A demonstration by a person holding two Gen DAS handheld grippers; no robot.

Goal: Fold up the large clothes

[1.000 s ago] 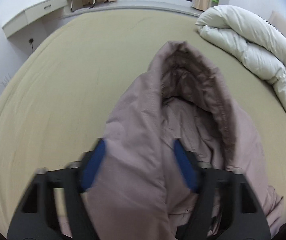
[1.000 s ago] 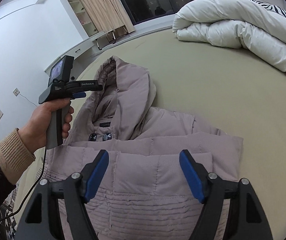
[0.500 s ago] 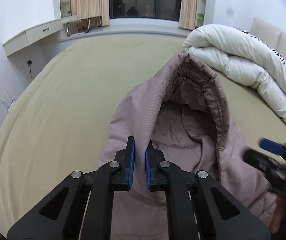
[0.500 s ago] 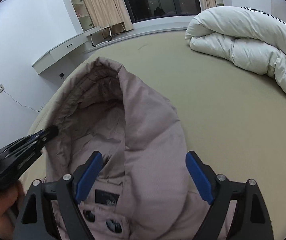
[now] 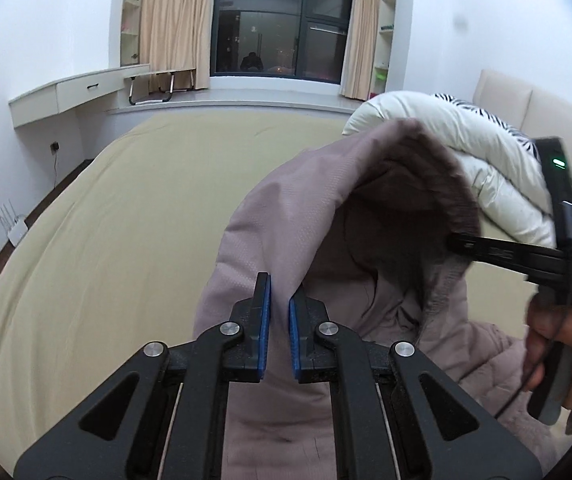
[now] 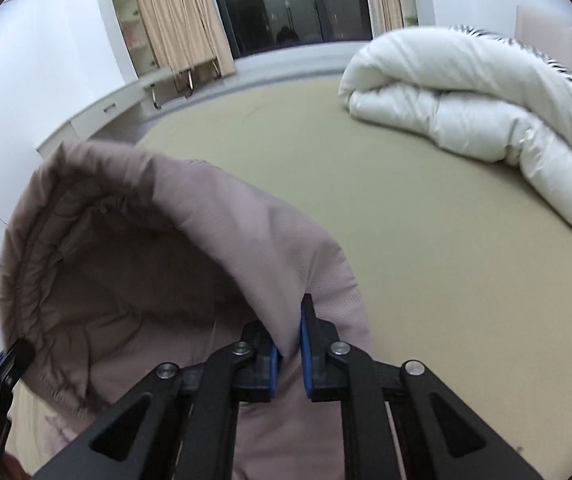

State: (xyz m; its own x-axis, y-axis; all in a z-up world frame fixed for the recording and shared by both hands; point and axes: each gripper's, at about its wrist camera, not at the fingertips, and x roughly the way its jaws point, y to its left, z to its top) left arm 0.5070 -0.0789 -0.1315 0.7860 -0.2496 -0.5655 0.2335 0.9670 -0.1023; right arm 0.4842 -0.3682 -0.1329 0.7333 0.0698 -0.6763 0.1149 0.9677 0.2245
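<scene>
Pinching the hood (image 5: 310, 200) of the jacket from each side, left gripper (image 5: 279, 320) and right gripper (image 6: 289, 350) are clamped tight; jacket body mostly cut off below.

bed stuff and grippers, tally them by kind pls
hooded puffer coat: 1
white duvet: 1
grippers: 2, left gripper and right gripper, each shut on a side of the coat's hood
total: 4
</scene>
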